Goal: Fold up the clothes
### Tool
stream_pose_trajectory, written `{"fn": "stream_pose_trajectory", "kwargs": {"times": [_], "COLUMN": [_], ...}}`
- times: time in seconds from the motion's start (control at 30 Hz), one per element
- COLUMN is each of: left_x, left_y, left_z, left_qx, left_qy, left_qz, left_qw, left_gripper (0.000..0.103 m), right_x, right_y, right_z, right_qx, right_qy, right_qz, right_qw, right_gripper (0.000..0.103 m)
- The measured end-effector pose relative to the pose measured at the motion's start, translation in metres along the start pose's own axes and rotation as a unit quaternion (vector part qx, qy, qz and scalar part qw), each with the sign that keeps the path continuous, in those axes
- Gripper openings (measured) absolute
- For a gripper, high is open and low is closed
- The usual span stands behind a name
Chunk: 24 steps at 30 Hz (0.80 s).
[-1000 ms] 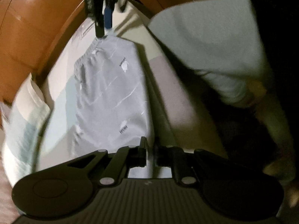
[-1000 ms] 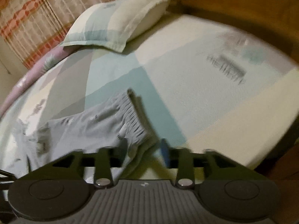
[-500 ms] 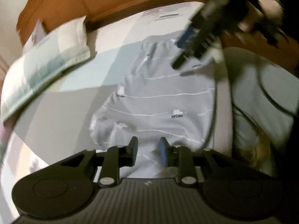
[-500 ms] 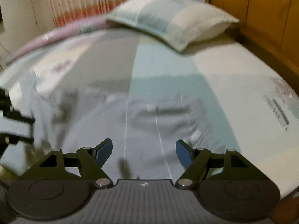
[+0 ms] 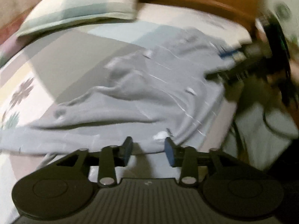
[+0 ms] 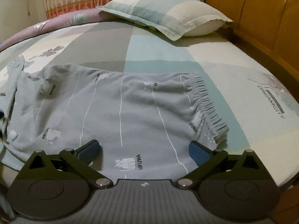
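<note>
The grey trousers (image 6: 119, 112) lie on the bed sheet (image 6: 214, 59), near the edge closest to the person, and run sideways across the right wrist view. The elastic waistband (image 6: 207, 108) sits at the right end. The legs run off toward the left, where the cloth is rumpled and partly out of frame. The garment appears to be doubled lengthwise, one leg laid on the other, but the layers cannot be counted with certainty. Thin white stripes and small printed logos cross the fabric.

The right gripper (image 6: 144, 149) hangs over the near edge of the trousers. Its jaws are opening and stand wide apart; the cloth lies below them, not pinched. The left gripper (image 5: 147, 149) is at the leg end of the garment. Its jaws are also opening, partly apart, with no fabric between the pads. This view is blurred.

Judged status: the first lengthwise fold looks complete and the garment is released. Remaining work: smooth the rumpled leg end, then fold the legs across toward the waistband once or twice to form a compact stack.

A pillow (image 6: 168, 13) rests at the head of the bed, well apart from the trousers. A wooden headboard (image 6: 261, 15) stands behind it.
</note>
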<state>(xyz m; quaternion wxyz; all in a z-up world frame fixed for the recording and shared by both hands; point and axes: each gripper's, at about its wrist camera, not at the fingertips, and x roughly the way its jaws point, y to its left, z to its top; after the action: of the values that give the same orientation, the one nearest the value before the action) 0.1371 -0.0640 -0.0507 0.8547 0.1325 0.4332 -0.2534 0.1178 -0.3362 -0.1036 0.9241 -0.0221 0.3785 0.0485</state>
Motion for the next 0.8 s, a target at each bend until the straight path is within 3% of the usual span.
{"fn": "stream_pose_trajectory", "kwargs": {"times": [0.07, 0.13, 0.2, 0.33, 0.43, 0.57, 0.67, 0.8], "left_x": [-0.006, -0.006, 0.001, 0.015, 0.014, 0.008, 0.011, 0.022], "left_y": [0.021, 0.042, 0.068, 0.109, 0.123, 0.138, 0.154, 0.172], "left_z": [-0.002, -0.005, -0.014, -0.036, -0.045, -0.048, -0.051, -0.058], "left_qx": [-0.065, -0.137, -0.223, -0.36, -0.404, -0.422, -0.44, -0.48], "left_qy": [-0.012, -0.015, -0.011, -0.011, -0.032, -0.053, -0.065, -0.077], "left_qz": [-0.004, -0.017, -0.039, -0.074, -0.093, -0.083, -0.086, -0.108], "left_qw": [0.9978, 0.9903, 0.9739, 0.9301, 0.9092, 0.9013, 0.8917, 0.8673], "left_gripper": [0.047, 0.048, 0.049, 0.049, 0.049, 0.053, 0.057, 0.057], "right_x": [-0.001, -0.001, -0.001, -0.001, -0.007, -0.036, -0.046, -0.034], "right_y": [-0.002, -0.001, 0.0, 0.0, 0.002, 0.02, 0.052, 0.112], "right_z": [-0.002, -0.003, -0.003, -0.002, 0.005, 0.026, 0.045, 0.06], "right_qx": [0.001, -0.001, -0.003, -0.001, 0.001, -0.029, -0.075, -0.135], "right_qy": [-0.005, -0.005, -0.005, -0.004, 0.006, -0.043, -0.069, -0.061], "right_qz": [0.002, 0.0, -0.003, -0.003, 0.003, 0.076, 0.152, 0.244], "right_qw": [1.0, 1.0, 1.0, 1.0, 1.0, 0.996, 0.983, 0.959], "right_gripper": [0.103, 0.103, 0.103, 0.103, 0.103, 0.103, 0.103, 0.103]}}
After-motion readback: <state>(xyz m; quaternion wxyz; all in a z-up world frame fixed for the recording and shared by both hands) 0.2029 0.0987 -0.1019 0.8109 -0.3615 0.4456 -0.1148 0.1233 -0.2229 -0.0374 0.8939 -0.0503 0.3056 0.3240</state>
